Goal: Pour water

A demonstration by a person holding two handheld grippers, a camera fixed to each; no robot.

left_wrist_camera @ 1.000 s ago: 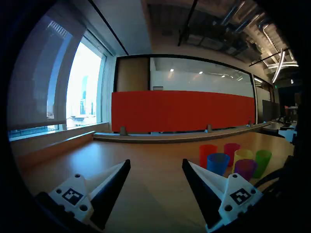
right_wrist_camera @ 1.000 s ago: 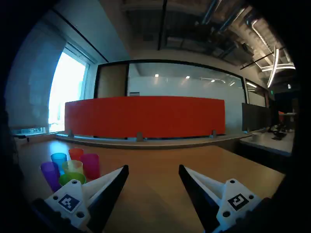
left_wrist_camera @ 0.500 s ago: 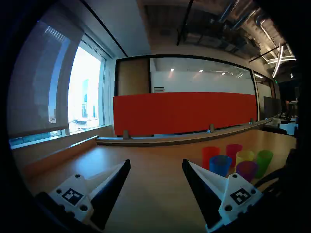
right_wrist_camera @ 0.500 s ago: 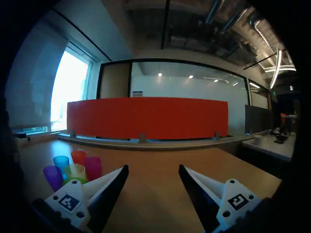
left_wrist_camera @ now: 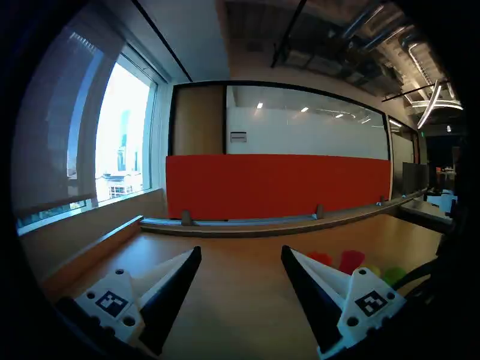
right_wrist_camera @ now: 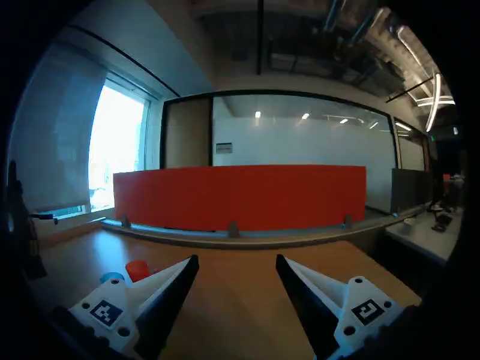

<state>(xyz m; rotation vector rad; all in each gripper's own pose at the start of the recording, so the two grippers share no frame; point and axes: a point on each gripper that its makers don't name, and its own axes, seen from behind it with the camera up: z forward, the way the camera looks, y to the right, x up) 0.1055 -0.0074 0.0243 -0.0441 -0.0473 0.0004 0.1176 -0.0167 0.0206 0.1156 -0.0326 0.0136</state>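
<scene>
In the left gripper view my left gripper (left_wrist_camera: pixel 241 264) stands open over the wooden table (left_wrist_camera: pixel 240 306), nothing between its fingers. Behind its right finger peek the tops of coloured plastic cups: a red cup (left_wrist_camera: pixel 321 257), a pink cup (left_wrist_camera: pixel 352 260), a yellow cup (left_wrist_camera: pixel 371 269) and a green cup (left_wrist_camera: pixel 393 275). In the right gripper view my right gripper (right_wrist_camera: pixel 237 270) is open and empty too. Just beyond its left finger show a red cup (right_wrist_camera: pixel 137 269) and the rim of a blue cup (right_wrist_camera: pixel 111 277); the cups' lower parts are hidden by the fingers.
A red divider panel (left_wrist_camera: pixel 276 185) runs along the table's far edge, also seen as the red divider panel (right_wrist_camera: pixel 240 197). A window ledge (left_wrist_camera: pixel 84 249) borders the left side. A second desk (right_wrist_camera: pixel 423 231) stands to the right. A dark stand (right_wrist_camera: pixel 21 234) rises at the far left.
Both cameras have tilted upward, so the cluster of cups has sunk low in each view and is now mostly hidden behind the fingers. Both grippers stayed open.
</scene>
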